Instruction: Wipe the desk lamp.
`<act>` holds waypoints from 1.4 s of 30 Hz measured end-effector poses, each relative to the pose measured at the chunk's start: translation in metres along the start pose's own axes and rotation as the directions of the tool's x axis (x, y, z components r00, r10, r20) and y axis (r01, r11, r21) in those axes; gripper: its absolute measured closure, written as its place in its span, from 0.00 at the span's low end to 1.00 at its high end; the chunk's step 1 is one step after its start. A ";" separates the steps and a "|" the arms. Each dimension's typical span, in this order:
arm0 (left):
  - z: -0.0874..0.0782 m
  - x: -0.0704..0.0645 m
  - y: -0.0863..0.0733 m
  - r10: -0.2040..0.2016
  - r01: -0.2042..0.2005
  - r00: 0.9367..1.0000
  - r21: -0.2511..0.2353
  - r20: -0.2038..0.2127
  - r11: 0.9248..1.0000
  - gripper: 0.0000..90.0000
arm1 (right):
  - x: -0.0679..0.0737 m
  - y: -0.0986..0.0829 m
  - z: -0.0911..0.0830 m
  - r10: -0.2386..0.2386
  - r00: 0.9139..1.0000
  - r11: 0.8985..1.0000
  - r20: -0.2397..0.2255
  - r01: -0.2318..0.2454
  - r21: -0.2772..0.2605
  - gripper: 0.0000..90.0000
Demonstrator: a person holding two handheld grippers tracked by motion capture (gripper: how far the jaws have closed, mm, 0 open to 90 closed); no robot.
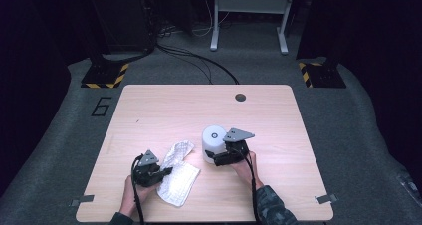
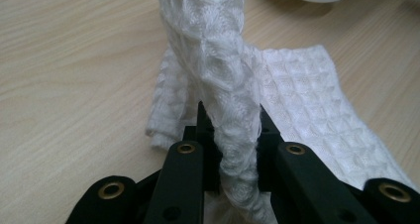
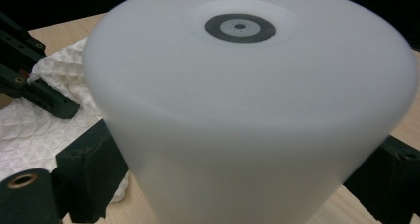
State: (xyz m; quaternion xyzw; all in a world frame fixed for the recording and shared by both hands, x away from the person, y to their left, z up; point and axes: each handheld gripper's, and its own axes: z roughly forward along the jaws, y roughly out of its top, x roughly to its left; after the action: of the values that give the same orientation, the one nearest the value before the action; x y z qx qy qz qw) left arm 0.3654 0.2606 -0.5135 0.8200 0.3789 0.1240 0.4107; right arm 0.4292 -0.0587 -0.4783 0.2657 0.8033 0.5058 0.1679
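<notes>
A white waffle-weave cloth (image 1: 178, 177) lies crumpled on the wooden table (image 1: 164, 110) near the front left. My left gripper (image 1: 168, 171) is shut on a bunched fold of that cloth (image 2: 218, 60), which runs up between its jaws (image 2: 230, 117). To the right stands a white cylinder (image 1: 214, 141) with a dark ring on its top (image 3: 240, 27). My right gripper (image 1: 219, 157) has one jaw on each side of the cylinder's (image 3: 247, 135) lower part, both against its wall. The left gripper (image 3: 29, 85) also shows in the right gripper view, on the cloth (image 3: 29, 130).
A round cable hole (image 1: 240, 97) sits near the table's far edge. Tape strips mark the front corners (image 1: 82, 200) (image 1: 322, 198). Beyond the table are hazard-striped bases (image 1: 104, 75) (image 1: 321, 74), floor cables and a white stand (image 1: 249, 16).
</notes>
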 end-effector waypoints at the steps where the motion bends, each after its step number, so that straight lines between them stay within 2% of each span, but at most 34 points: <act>1: -0.001 -0.002 0.002 -0.011 0.011 1.000 -0.004 0.007 1.000 0.89 | 0.001 0.000 -0.002 0.009 1.000 1.000 0.003 -0.009 0.000 0.09; 2: -0.002 -0.002 0.004 0.000 0.000 1.000 -0.006 0.012 1.000 0.89 | 0.000 0.000 -0.004 0.003 1.000 1.000 0.002 -0.003 0.002 0.09; 6: -0.005 -0.005 0.013 -0.003 0.004 1.000 -0.039 0.025 0.999 0.89 | 0.000 0.000 -0.010 0.007 1.000 1.000 0.001 -0.007 -0.003 0.09; 8: -0.007 -0.005 0.019 0.020 -0.018 0.999 -0.051 0.028 0.999 0.89 | 0.000 0.001 -0.013 0.001 1.000 1.000 -0.001 -0.001 -0.005 0.09; 10: -0.008 -0.007 0.025 0.016 -0.014 0.999 -0.065 0.038 0.998 0.89 | 0.001 0.001 -0.015 0.003 1.000 1.000 0.000 -0.003 -0.006 0.09; 11: -0.009 -0.008 0.028 0.013 -0.011 0.999 -0.058 0.048 0.998 0.89 | 0.001 0.001 -0.016 -0.003 1.000 1.000 -0.004 0.003 -0.007 0.09; 13: -0.009 -0.008 0.033 0.042 -0.039 0.998 -0.075 0.043 0.996 0.89 | 0.002 0.002 -0.017 0.003 1.000 1.000 -0.005 -0.003 -0.010 0.09; 15: -0.010 -0.010 0.038 0.051 -0.047 0.998 -0.066 0.048 0.997 0.89 | 0.002 0.002 -0.018 -0.006 1.000 1.000 -0.009 0.005 -0.011 0.09; 21: -0.011 -0.012 0.054 0.092 -0.089 0.995 -0.077 0.038 0.993 0.89 | 0.005 0.004 -0.023 -0.006 1.000 1.000 -0.014 0.006 -0.011 0.09; 23: -0.011 -0.014 0.060 0.090 -0.086 0.995 -0.083 0.047 0.993 0.89 | 0.005 0.004 -0.023 -0.013 1.000 1.000 -0.017 0.013 -0.017 0.09; 30: -0.013 -0.018 0.083 0.137 -0.131 0.989 -0.102 0.057 0.986 0.89 | 0.009 0.007 -0.024 -0.024 0.999 1.000 -0.027 0.024 -0.012 0.09; 33: -0.012 -0.023 0.091 0.176 -0.172 0.983 -0.095 0.045 0.981 0.89 | 0.011 0.007 -0.024 -0.020 0.999 1.000 -0.030 0.020 -0.008 0.09; 35: -0.011 -0.026 0.095 0.191 -0.187 0.981 -0.098 0.036 0.978 0.89 | 0.010 0.008 -0.024 -0.038 0.999 0.999 -0.033 0.038 -0.011 0.09; 36: -0.012 -0.026 0.098 0.201 -0.196 0.978 -0.095 0.047 0.976 0.89 | 0.011 0.008 -0.024 -0.034 0.999 0.999 -0.035 0.033 -0.008 0.09; 39: -0.013 -0.028 0.106 0.201 -0.194 0.978 -0.123 0.052 0.973 0.89 | 0.013 0.008 -0.024 -0.030 0.999 1.000 -0.038 0.030 -0.007 0.09; 42: -0.016 -0.029 0.114 0.202 -0.191 0.977 -0.149 0.061 0.970 0.89 | 0.014 0.009 -0.024 -0.046 0.998 0.999 -0.041 0.046 -0.012 0.09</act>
State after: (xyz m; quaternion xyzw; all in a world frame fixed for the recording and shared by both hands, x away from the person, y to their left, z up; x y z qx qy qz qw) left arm 0.3968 0.2060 -0.4125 0.8262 0.2701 0.1596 0.4679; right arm 0.4072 -0.0642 -0.4605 0.2356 0.8096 0.5118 0.1643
